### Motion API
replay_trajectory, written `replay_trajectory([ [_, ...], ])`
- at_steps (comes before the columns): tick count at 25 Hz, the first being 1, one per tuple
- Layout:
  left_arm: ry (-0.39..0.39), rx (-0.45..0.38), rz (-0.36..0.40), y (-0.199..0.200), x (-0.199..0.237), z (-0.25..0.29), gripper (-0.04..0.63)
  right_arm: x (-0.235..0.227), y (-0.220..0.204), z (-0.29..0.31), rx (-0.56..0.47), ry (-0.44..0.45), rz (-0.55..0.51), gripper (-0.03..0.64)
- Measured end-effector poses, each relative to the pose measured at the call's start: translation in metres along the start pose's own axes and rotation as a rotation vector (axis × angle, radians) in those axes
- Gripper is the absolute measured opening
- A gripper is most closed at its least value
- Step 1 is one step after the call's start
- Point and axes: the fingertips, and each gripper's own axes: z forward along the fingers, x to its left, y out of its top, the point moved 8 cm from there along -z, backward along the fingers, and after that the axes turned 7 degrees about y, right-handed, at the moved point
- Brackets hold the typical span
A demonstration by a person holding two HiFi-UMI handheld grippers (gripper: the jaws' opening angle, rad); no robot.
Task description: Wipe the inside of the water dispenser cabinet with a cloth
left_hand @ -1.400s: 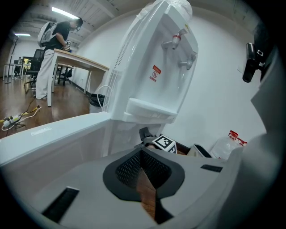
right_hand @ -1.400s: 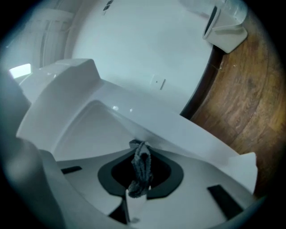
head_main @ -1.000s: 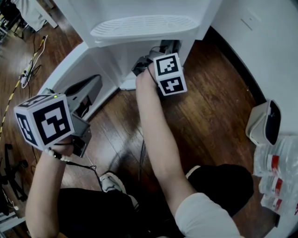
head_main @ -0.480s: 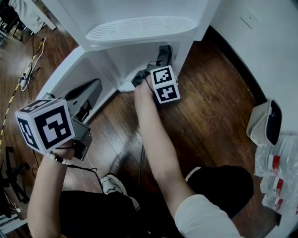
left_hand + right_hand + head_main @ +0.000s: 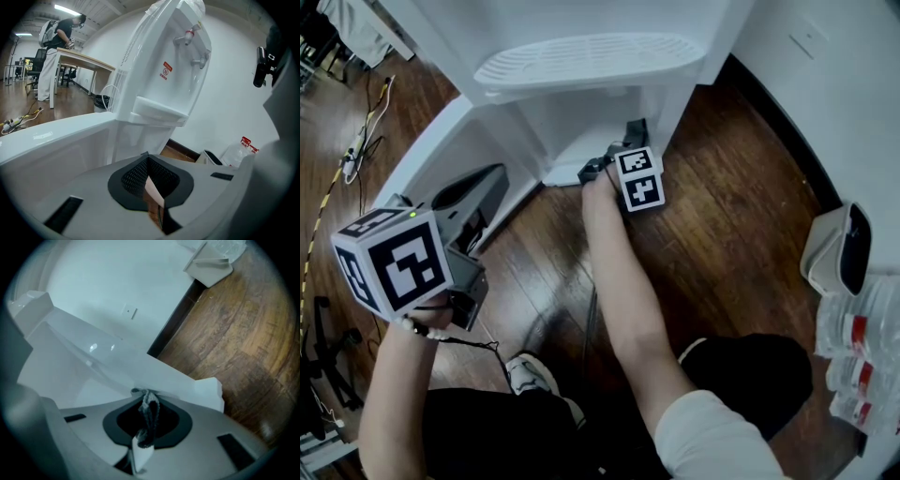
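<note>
The white water dispenser [image 5: 581,56] stands ahead with its lower cabinet [image 5: 567,122] open and the door [image 5: 427,150] swung out to the left. My right gripper [image 5: 623,148] reaches low into the cabinet mouth, near its right wall. In the right gripper view the right gripper [image 5: 146,397] is shut on a dark grey cloth [image 5: 149,418], with the cabinet's white edge [image 5: 178,380] right in front. My left gripper [image 5: 483,183] hovers beside the open door, apart from it. Seen in the left gripper view, the left gripper [image 5: 147,164] has its jaws together and nothing between them.
A white lidded bin [image 5: 834,248] and plastic bottles with red labels [image 5: 862,347] stand by the wall at the right. Cables [image 5: 356,141] lie on the wood floor at the left. My shoe [image 5: 525,370] is below. A person [image 5: 56,51] stands at a distant table.
My right gripper has moved lower and farther toward the cabinet floor with the cloth. The left gripper has stayed almost where it was.
</note>
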Motion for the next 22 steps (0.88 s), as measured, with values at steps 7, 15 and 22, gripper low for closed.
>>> replay_trajectory([
  [7, -0.015, -0.001, -0.026, -0.004, 0.001, -0.003, -0.003, -0.004, -0.003, -0.009, 0.013, -0.017, -0.129, 0.043],
  [15, -0.022, -0.016, 0.005, 0.000, -0.008, -0.009, -0.003, 0.058, 0.019, -0.048, -0.059, 0.091, -0.367, 0.041],
  [22, -0.021, -0.031, 0.017, 0.004, -0.012, -0.014, -0.003, 0.107, 0.043, -0.068, -0.120, 0.239, -0.377, 0.041],
])
